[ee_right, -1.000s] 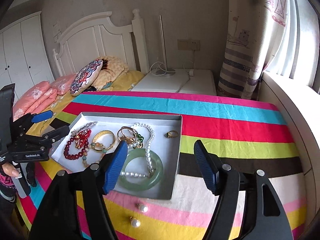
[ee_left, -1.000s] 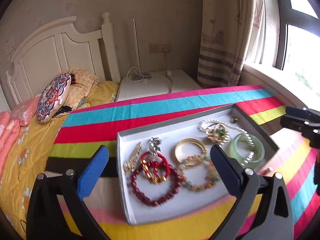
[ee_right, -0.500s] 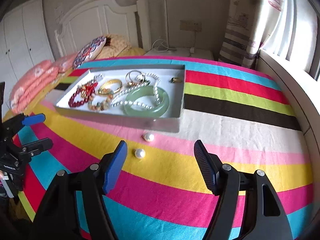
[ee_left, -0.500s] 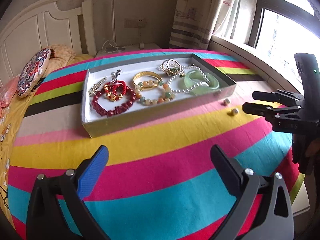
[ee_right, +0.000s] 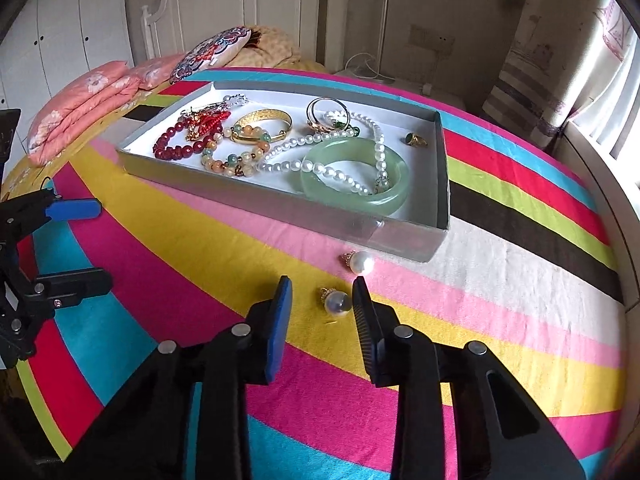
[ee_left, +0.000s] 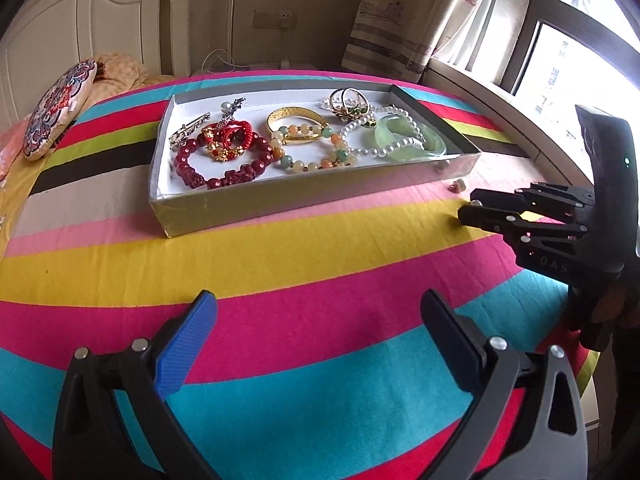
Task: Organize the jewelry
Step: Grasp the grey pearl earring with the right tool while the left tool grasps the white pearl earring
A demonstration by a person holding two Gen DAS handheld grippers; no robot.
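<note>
The right gripper [ee_right: 322, 292] points steeply down at the striped bedspread [ee_right: 208, 256], and its jaws have just been closing. Its fingers [ee_right: 280, 312] now stand a narrow way apart with a pearl earring [ee_right: 337, 301] lying between them. The dark finger sits just beside the pearl, but neither pad visibly presses on it. A second pearl earring [ee_right: 361, 263] lies just beyond the fingertips, between them and the near wall of the jewelry box [ee_right: 400, 236].

The left gripper [ee_left: 316, 332] hovers over the pink and turquoise stripes on the near side of the box [ee_left: 240, 204] — its fingers [ee_left: 188, 344] are spread wide with nothing but cloth between them.

Inside the shallow silver box, on its white floor:
- A jade bangle [ee_right: 356, 176] lies toward the box's near right corner, with a pearl necklace [ee_right: 320, 166] draped over it.
- A small green-stoned ring [ee_right: 416, 140] sits alone by the right wall.
- Gold rings [ee_right: 328, 116] lie near the back wall.
- A gold bangle [ee_right: 262, 124] sits mid-box, overlapping a pale stone bead bracelet [ee_right: 232, 158].
- A dark red bead bracelet [ee_right: 180, 146] and a red cord piece [ee_right: 208, 120] fill the left end.

Behind the box — at the head of the bed — a patterned cushion [ee_right: 212, 54] leans by the white headboard [ee_right: 248, 4].
</note>
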